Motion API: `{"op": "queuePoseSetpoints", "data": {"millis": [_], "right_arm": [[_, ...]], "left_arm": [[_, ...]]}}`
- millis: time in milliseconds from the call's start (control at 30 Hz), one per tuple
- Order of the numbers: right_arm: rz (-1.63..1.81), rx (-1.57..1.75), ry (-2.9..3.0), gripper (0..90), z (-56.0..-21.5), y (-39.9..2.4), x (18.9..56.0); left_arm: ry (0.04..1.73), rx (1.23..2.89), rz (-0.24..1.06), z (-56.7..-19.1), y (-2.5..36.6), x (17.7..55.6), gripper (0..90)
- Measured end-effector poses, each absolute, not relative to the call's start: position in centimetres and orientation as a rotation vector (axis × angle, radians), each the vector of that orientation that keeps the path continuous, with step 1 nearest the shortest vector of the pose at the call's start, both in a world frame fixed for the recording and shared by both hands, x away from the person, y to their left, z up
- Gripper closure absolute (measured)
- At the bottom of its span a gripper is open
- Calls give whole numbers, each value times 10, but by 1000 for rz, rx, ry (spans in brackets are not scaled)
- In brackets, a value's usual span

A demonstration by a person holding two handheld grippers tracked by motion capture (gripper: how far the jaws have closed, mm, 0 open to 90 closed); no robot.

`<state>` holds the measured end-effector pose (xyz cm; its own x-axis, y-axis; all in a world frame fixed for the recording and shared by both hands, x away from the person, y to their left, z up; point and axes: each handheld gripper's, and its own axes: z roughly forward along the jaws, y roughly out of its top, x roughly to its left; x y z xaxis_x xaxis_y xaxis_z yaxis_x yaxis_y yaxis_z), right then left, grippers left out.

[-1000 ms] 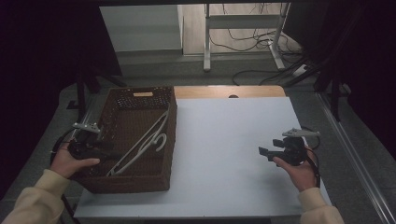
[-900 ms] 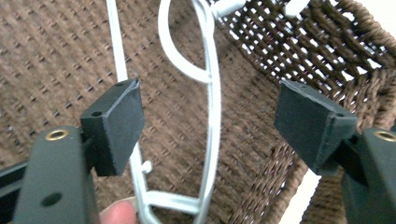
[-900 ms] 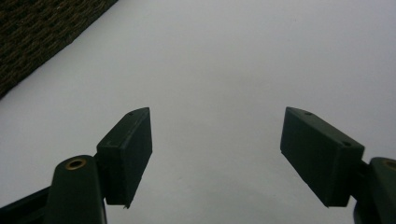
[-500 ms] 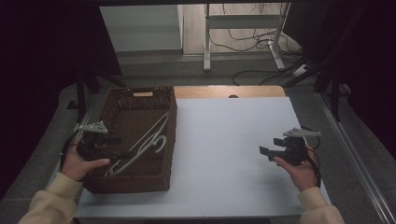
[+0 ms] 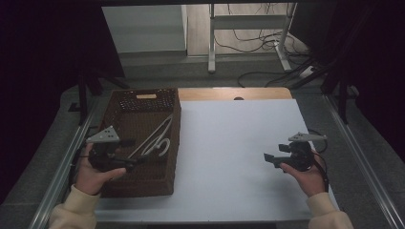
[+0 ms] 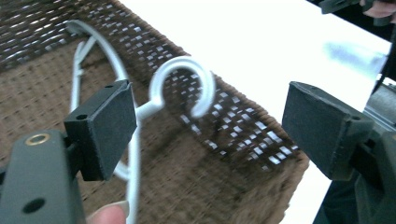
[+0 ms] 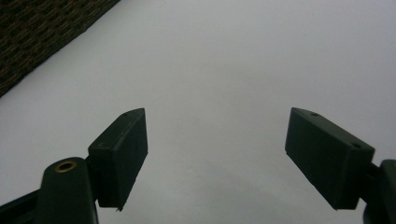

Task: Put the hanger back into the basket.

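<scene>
A white wire hanger [image 5: 157,138] lies inside a dark brown woven basket [image 5: 138,183] at the left of the table. My left gripper [image 5: 136,152] hovers over the basket's near part with its jaws wide apart; they have just been opening. In the left gripper view its open gripper [image 6: 210,126] frames the hanger's hook [image 6: 183,60], and neither pad presses on it. My right gripper [image 5: 273,155] is held above the white tabletop [image 5: 229,143] at the right. Its jaws [image 7: 215,154] have just been opening and hold nothing.
The basket's edge [image 7: 42,28] shows at the top left of the right gripper view. A wooden strip [image 5: 234,93] borders the table's far side. Metal rails [image 5: 363,167] run along both sides, with table legs and cables on the floor beyond.
My left hand has moved right, over the basket toward the hanger's hook, and its jaws stand wider. The right hand has stayed in place.
</scene>
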<state>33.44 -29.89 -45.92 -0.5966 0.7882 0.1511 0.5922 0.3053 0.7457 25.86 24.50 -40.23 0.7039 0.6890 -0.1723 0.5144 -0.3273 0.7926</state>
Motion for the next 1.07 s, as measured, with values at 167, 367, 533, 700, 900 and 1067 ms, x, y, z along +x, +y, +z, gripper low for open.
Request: {"op": "queuePoseSetpoints", "data": {"millis": [167, 367, 533, 700, 900, 1067], "right_arm": [[1175, 1233, 2350, 200, -459, -299, 332], [1202, 1187, 2364, 196, -457, -304, 322], [1231, 1153, 2364, 196, -453, -306, 315], [1254, 1122, 2358, 197, -448, -305, 310], [1229, 1120, 2368, 198, -453, -305, 312], [1237, 1119, 2355, 188, -453, -306, 312]], "left_arm": [[905, 1970, 229, -406, 230, 257, 179], [910, 1997, 248, -411, 220, 251, 179], [915, 2015, 264, -411, 216, 241, 175], [938, 2029, 280, -412, 214, 239, 175], [941, 2023, 287, -411, 216, 238, 173], [945, 2019, 304, -410, 220, 238, 167]]}}
